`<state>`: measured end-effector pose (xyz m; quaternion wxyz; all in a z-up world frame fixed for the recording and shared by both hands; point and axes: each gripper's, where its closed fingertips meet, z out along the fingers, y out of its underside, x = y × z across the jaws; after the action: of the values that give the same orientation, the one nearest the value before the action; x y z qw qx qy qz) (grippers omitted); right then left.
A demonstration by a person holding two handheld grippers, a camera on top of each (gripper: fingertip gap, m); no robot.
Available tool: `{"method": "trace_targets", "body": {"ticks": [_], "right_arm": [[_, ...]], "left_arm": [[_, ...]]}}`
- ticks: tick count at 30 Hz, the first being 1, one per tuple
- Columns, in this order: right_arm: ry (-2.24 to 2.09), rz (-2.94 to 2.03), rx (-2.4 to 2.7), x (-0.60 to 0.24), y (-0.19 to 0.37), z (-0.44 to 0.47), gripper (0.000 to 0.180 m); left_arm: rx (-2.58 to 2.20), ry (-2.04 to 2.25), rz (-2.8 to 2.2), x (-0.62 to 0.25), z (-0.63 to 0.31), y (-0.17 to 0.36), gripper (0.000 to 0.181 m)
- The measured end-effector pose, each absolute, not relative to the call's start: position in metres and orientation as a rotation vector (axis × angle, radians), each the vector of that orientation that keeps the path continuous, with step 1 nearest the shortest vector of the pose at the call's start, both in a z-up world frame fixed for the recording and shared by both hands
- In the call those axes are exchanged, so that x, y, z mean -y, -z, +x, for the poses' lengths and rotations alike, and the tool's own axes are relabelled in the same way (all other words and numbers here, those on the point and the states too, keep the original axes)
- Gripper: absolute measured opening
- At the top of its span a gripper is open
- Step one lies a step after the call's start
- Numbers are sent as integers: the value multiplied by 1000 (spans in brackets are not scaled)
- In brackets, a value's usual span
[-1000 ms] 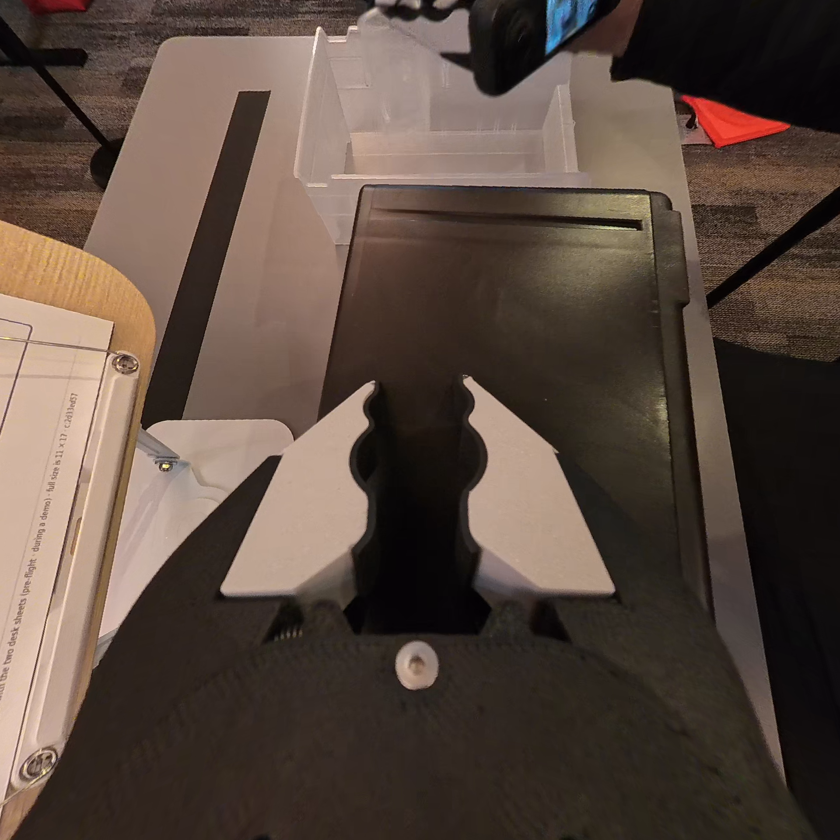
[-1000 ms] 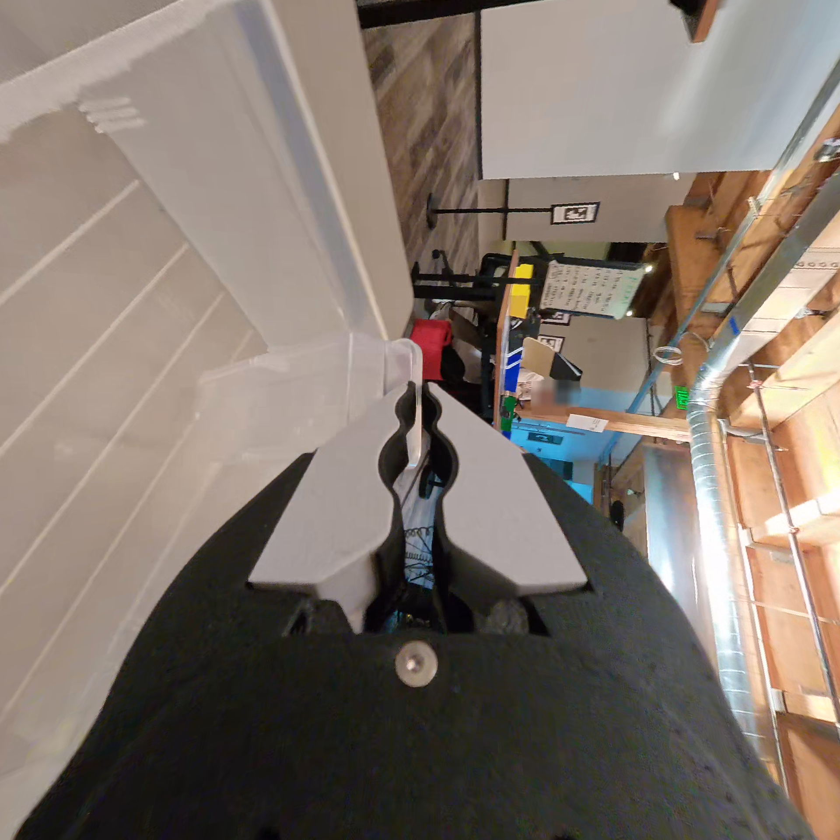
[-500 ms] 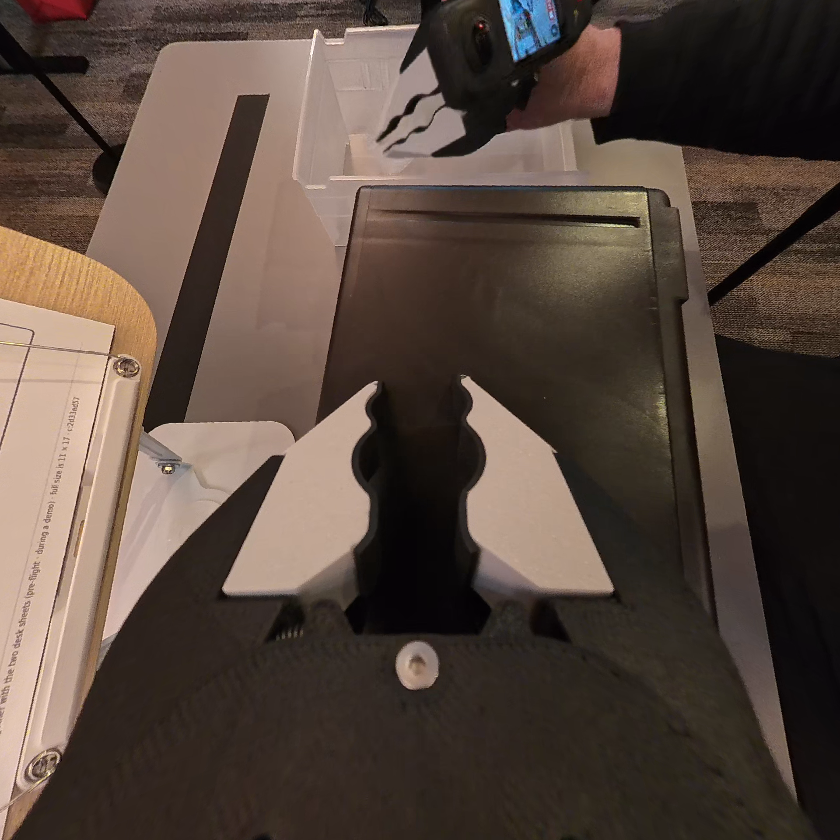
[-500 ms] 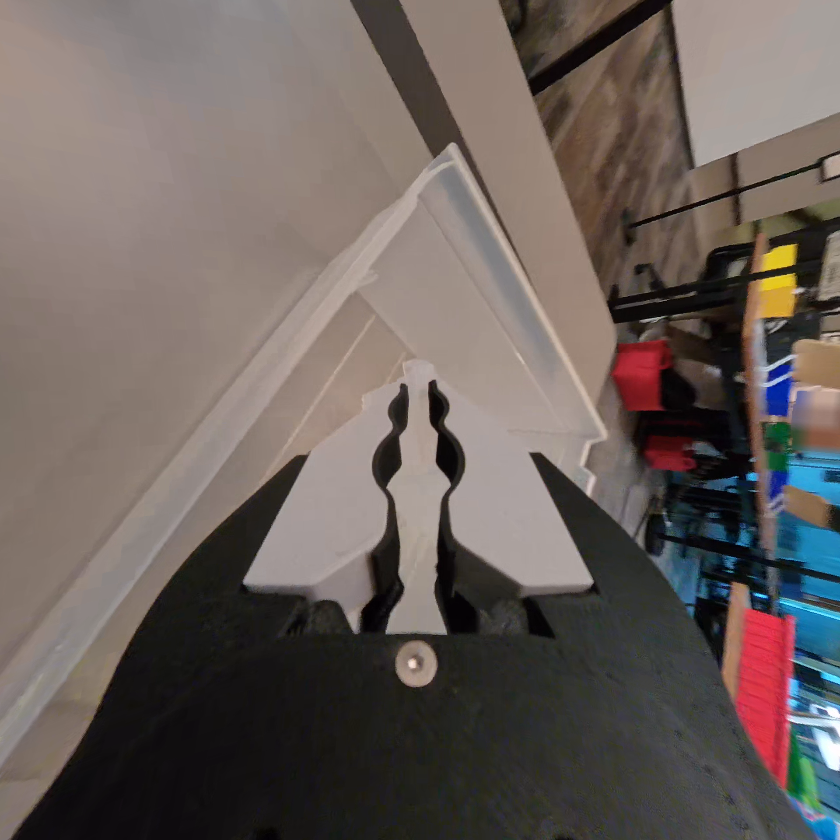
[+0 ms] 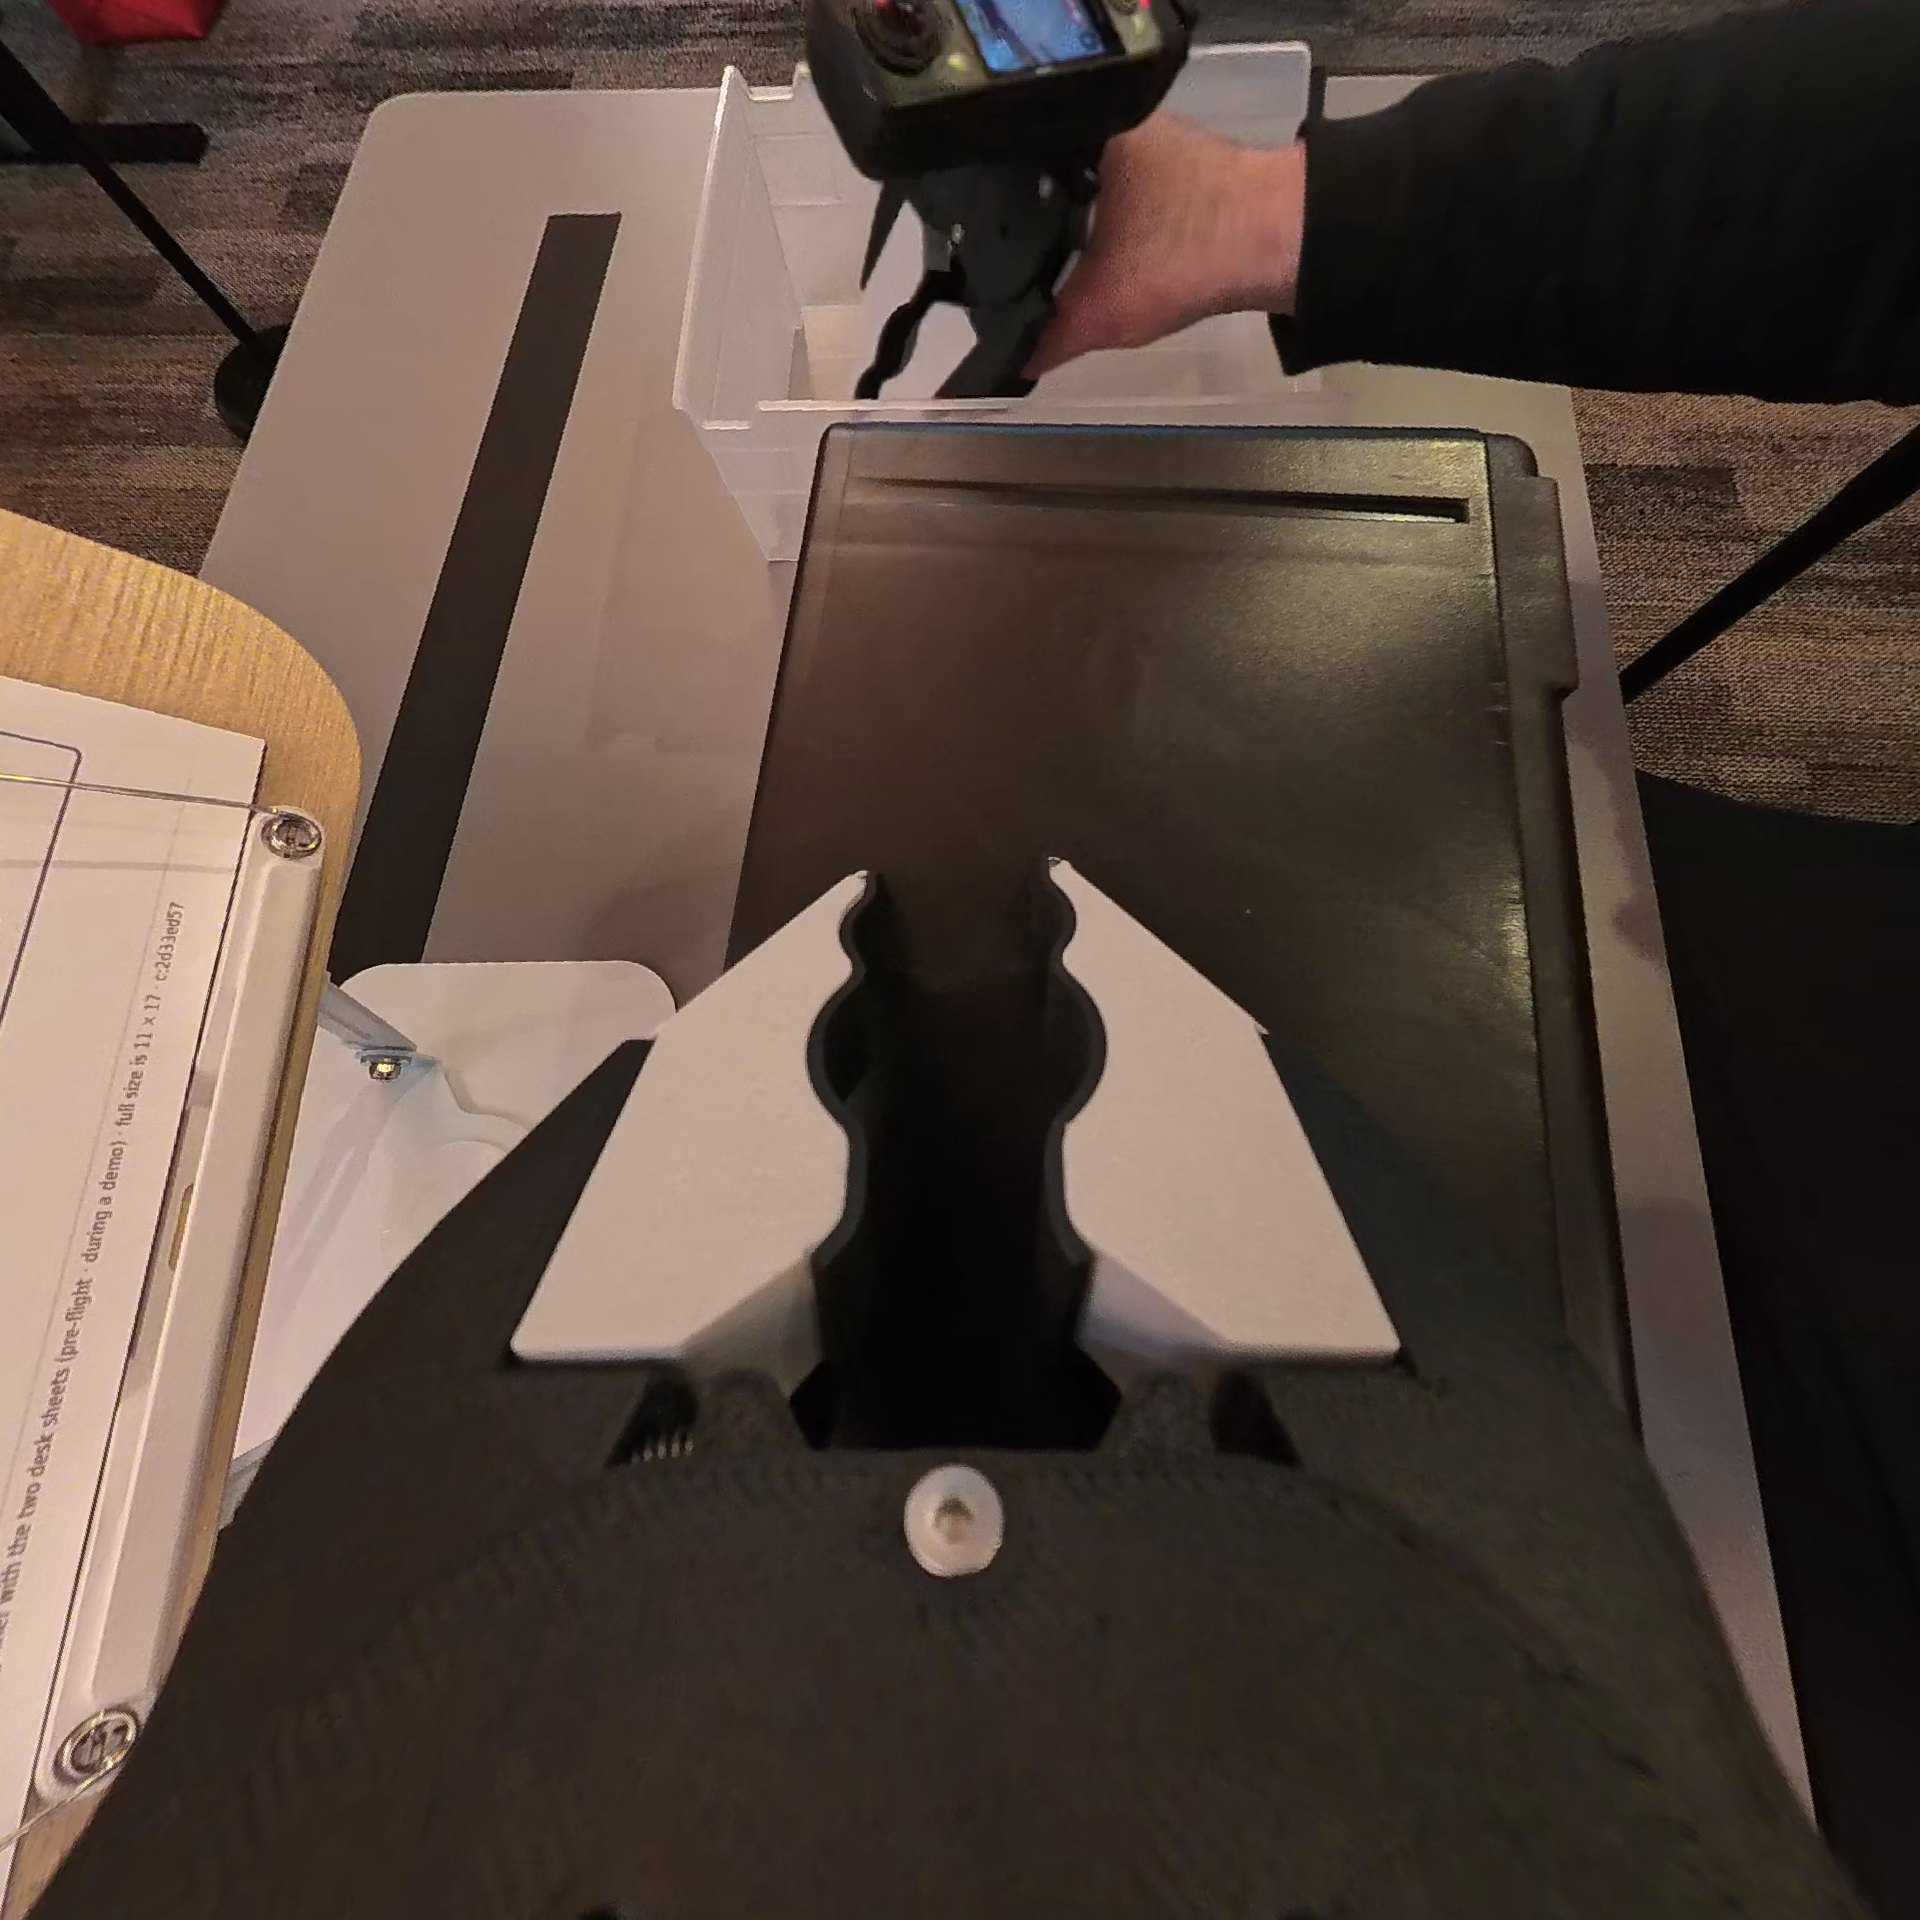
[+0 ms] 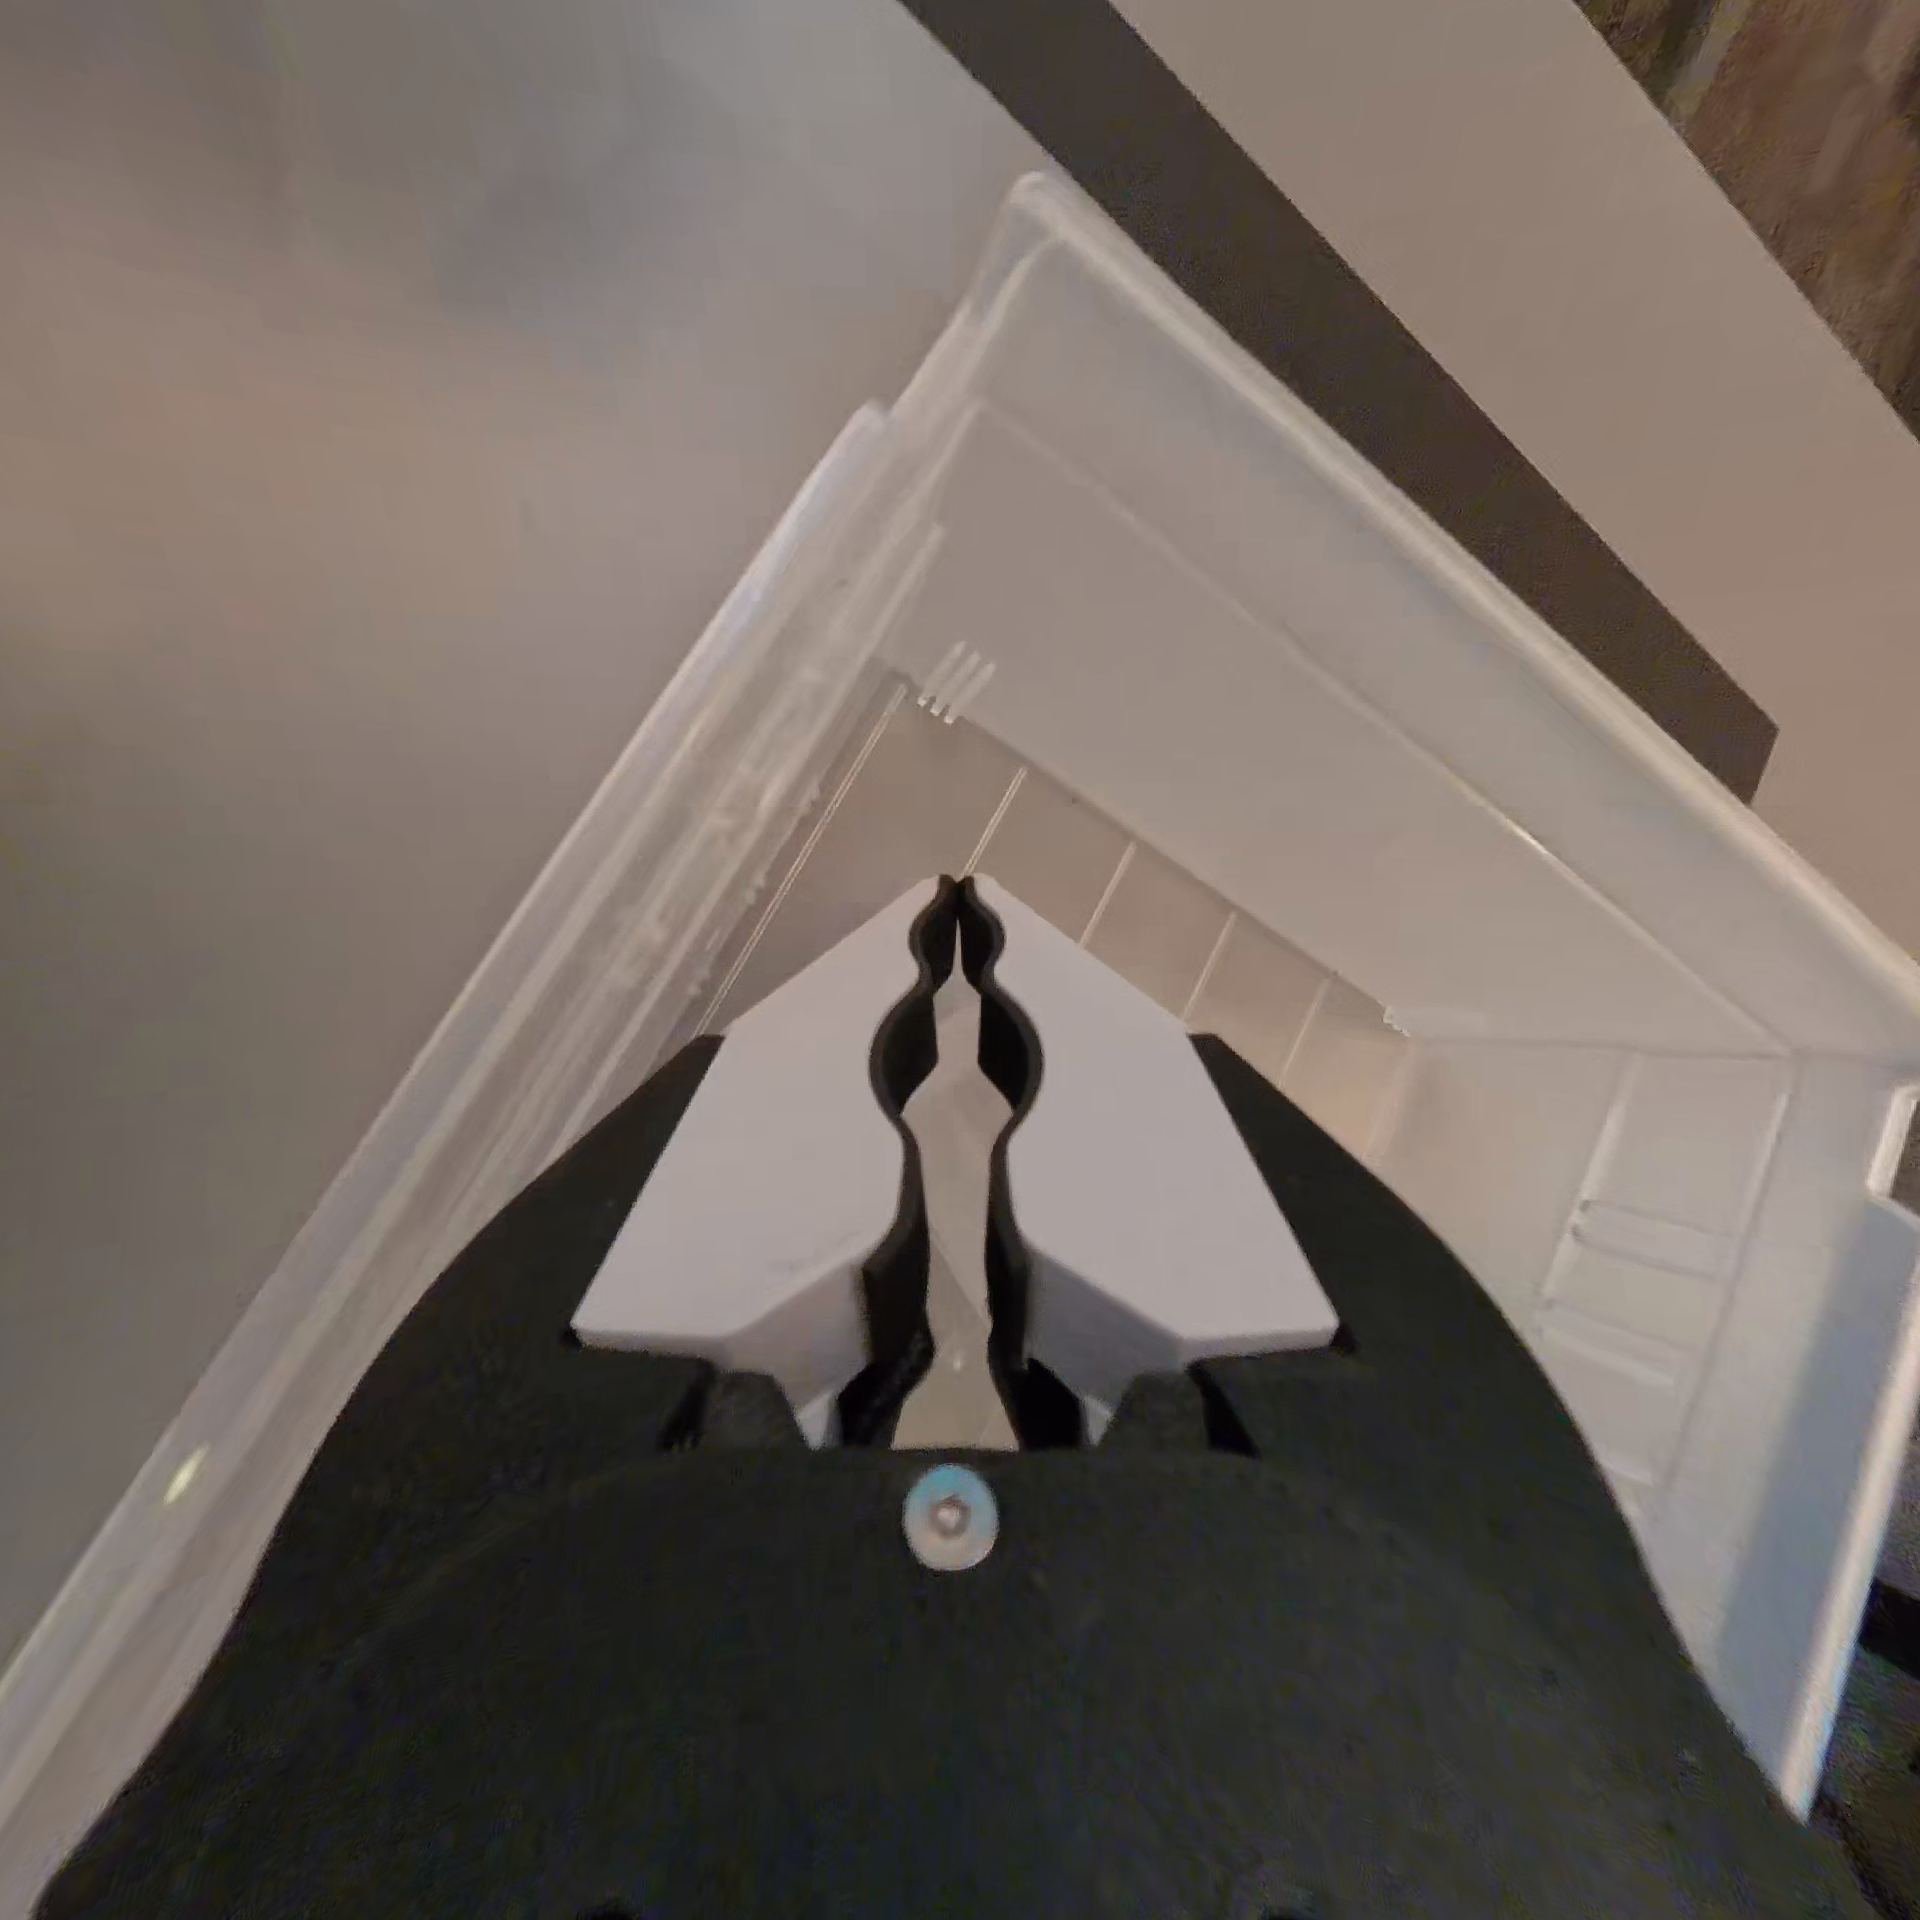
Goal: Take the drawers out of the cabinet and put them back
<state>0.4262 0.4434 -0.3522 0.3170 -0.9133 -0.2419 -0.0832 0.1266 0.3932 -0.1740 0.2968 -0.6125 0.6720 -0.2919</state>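
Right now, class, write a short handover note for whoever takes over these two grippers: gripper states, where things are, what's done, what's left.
Left gripper: open, empty, hovering over the black cabinet.
Right gripper: tips together, reaching down into the clear drawer; whether it pinches a wall is unclear.
Drawer: above the white table, just past the cabinet's far edge; whether it sits in a slot is hidden.
Done: cannot be judged from here.
Left: probably seat this drawer fully, then check the others.
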Motion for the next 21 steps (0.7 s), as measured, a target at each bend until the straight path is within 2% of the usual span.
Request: {"method": "trace_targets", "body": {"ticks": [1, 4, 8, 11, 19, 21], "right_arm": [[198, -2409, 611, -446, 352, 427, 0], [178, -2402, 570, -451, 349, 431, 2], [184, -2335, 505, -450, 327, 436, 24], [156, -2285, 492, -443, 308, 435, 30], [181, -2036, 444, -402, 213, 428, 32], [182, -1963, 499, -385, 188, 412, 39]], "left_arm": [[-1787, 776, -1629, -393, 126, 174, 28], [-1787, 775, -1627, -393, 126, 174, 28], [-1789, 777, -1625, -393, 126, 174, 27], [-1789, 777, -1625, -393, 126, 174, 27], [-1785, 777, -1629, -394, 126, 174, 27], [-1784, 776, -1629, -394, 126, 174, 27]]}}
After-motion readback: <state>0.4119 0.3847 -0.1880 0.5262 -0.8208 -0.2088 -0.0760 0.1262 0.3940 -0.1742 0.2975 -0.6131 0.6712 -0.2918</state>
